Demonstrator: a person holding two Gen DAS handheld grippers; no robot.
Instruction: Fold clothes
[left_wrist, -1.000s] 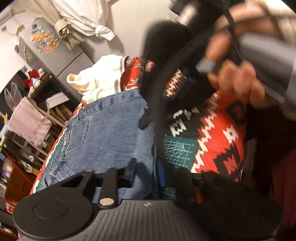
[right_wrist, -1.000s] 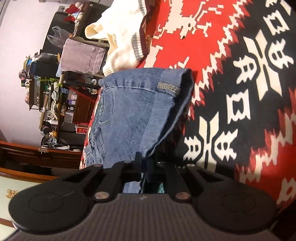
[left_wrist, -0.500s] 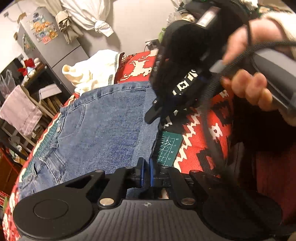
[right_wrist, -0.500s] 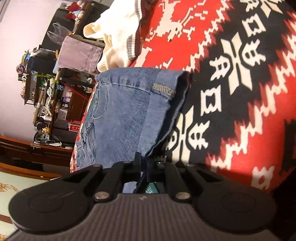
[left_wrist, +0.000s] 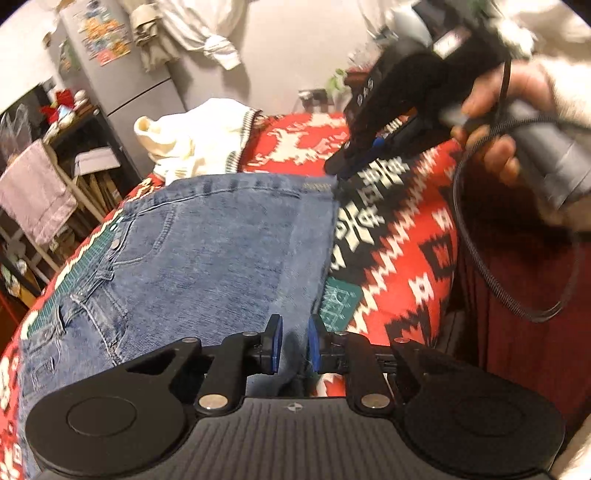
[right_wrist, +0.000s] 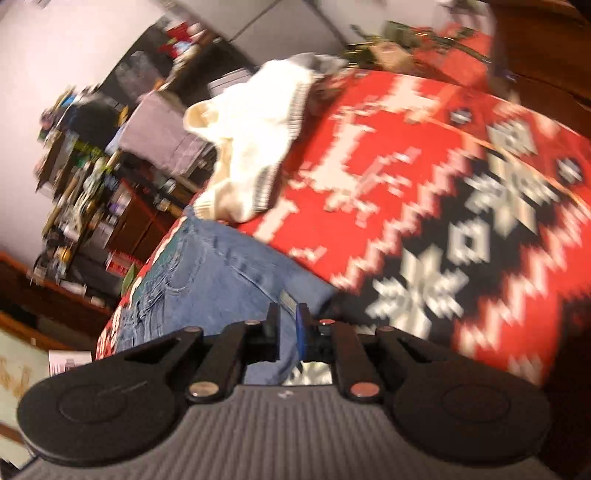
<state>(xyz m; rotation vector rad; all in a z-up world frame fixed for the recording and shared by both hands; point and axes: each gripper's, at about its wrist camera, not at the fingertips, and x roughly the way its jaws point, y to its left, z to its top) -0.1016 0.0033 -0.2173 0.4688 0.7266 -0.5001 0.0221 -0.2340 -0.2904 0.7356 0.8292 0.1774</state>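
Blue jeans (left_wrist: 207, 251) lie folded flat on a red, black and white patterned blanket (left_wrist: 399, 236). My left gripper (left_wrist: 294, 341) is open at the jeans' near edge, with denim showing in the gap between its blue pads. A hand (left_wrist: 506, 122) holds my right gripper (left_wrist: 341, 166) just off the far hem corner. In the blurred right wrist view, my right gripper (right_wrist: 287, 325) stands open a little, with the jeans (right_wrist: 221, 280) and their hem corner right in front of it.
A cream knit sweater (left_wrist: 199, 147) lies crumpled beyond the jeans. A green cutting mat (left_wrist: 338, 301) peeks out beside the denim edge. A grey fridge (left_wrist: 122, 66) and cluttered shelves with a hanging towel (left_wrist: 33, 195) stand to the left.
Both grippers were shut on the lifted jeans edge. The fold has come down flat, both have opened, and the right gripper has drawn back from the hem corner.
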